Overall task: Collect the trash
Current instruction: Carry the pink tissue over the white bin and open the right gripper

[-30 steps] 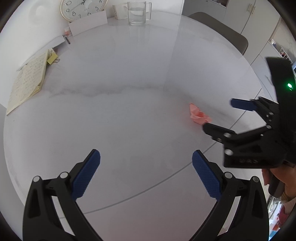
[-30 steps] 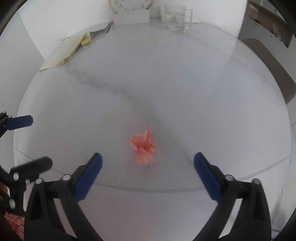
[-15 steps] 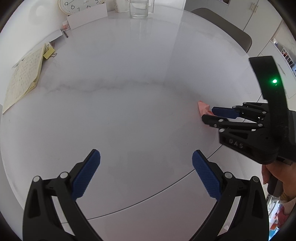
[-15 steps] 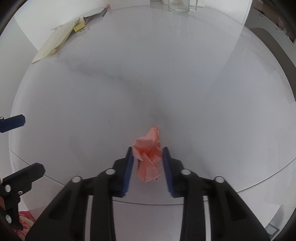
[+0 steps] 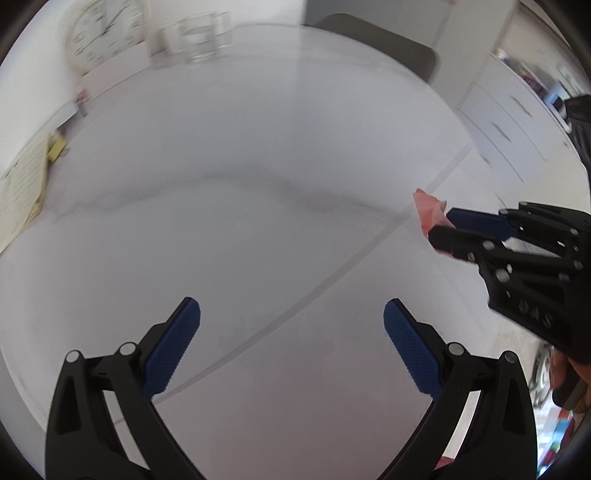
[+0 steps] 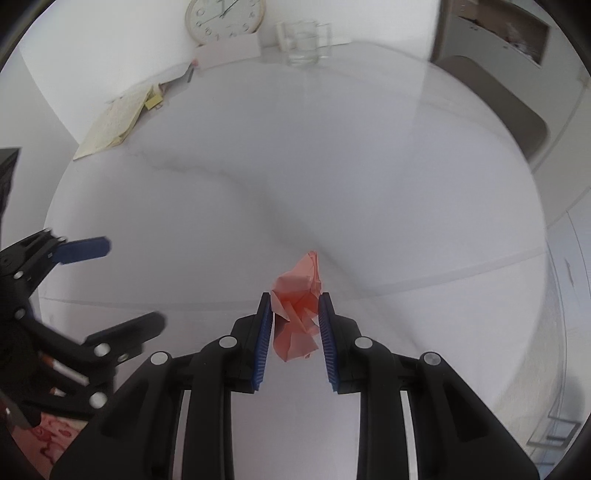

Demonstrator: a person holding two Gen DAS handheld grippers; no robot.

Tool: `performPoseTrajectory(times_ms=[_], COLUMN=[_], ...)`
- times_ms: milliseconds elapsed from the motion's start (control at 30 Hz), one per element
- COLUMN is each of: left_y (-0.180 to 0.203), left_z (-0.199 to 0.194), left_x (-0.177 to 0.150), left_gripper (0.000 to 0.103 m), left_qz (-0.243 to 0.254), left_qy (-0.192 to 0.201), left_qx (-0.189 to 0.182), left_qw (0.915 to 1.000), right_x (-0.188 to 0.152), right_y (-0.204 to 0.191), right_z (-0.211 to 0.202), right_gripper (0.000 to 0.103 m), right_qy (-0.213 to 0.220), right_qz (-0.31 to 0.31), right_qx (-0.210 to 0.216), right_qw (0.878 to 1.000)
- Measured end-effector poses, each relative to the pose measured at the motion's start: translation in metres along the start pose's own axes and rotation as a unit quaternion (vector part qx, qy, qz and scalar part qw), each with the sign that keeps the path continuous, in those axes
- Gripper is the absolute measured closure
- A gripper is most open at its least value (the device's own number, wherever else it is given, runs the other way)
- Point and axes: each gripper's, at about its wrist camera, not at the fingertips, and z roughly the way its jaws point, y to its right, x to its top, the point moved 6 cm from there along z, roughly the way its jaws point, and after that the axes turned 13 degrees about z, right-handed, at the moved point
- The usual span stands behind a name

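– Round white marbled table (image 6: 332, 155) fills both views, grey veins across it, seam line near the front edge. What's at the back?

– Wall clock (image 6: 224, 16) leaning at the far rim, white card under it, glass mug (image 6: 304, 42) to its right. Yellowish notebook (image 6: 110, 125) with a yellow sticky tab at the far left edge. Grey chair (image 6: 495, 107) tucked in at the far right, white cabinets (image 5: 506, 129) beyond.

– Trash?

– One crumpled pink paper (image 6: 297, 314), near the front edge of the table. Right gripper (image 6: 295, 325) has its blue pads squeezed in on both sides of it, nearly closed, wad pinched between them. Cannot tell if it's lifted off the surface or touching.

– Confirmed from the other side?

– Yes, left wrist view shows the right gripper (image 5: 441, 227) coming in from the right with the pink paper (image 5: 428, 210) poking out past its tips.

– Left gripper?

– Left gripper (image 5: 291, 343) spread wide, nothing between the pads, over the table's near edge. In the right wrist view the left gripper (image 6: 110, 280) sits at the left side, well apart from the paper.

– Anything blocking?

– Table around the paper is bare; clutter all sits along the far rim. Left view is motion-blurred.
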Motion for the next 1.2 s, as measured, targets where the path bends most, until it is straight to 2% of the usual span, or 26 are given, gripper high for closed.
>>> performPoseTrajectory(times_ms=[200, 400, 600, 700, 933, 1200], left_y=[0.086, 0.167, 0.208, 0.210, 0.219, 0.247], left_z=[-0.008, -0.016, -0.023, -0.021, -0.005, 0.026], left_x=[-0.002, -0.013, -0.025, -0.028, -0.050, -0.088], left_gripper=[0.008, 0.008, 0.008, 0.008, 0.008, 0.008], left_qz=[0.054, 0.095, 0.106, 0.111, 0.116, 0.142], left_qy=[0.008, 0.011, 0.011, 0.005, -0.034, -0.074], left_qx=[-0.033, -0.048, -0.043, -0.038, -0.037, -0.065], left_qw=[0.9980, 0.9943, 0.9934, 0.9931, 0.9920, 0.9850], right_x=[-0.060, -0.110, -0.138, -0.151, -0.196, -0.246], right_y=[0.061, 0.116, 0.143, 0.152, 0.164, 0.174], right_z=[-0.048, -0.083, -0.102, -0.106, -0.079, -0.007], right_gripper=[0.075, 0.074, 0.073, 0.071, 0.069, 0.068], right_qy=[0.007, 0.014, 0.023, 0.027, -0.006, -0.077], right_qz=[0.044, 0.083, 0.091, 0.093, 0.091, 0.091], right_qx=[-0.017, -0.024, -0.013, -0.003, 0.013, 0.002], right_qw=[0.999, 0.996, 0.996, 0.995, 0.996, 0.993])
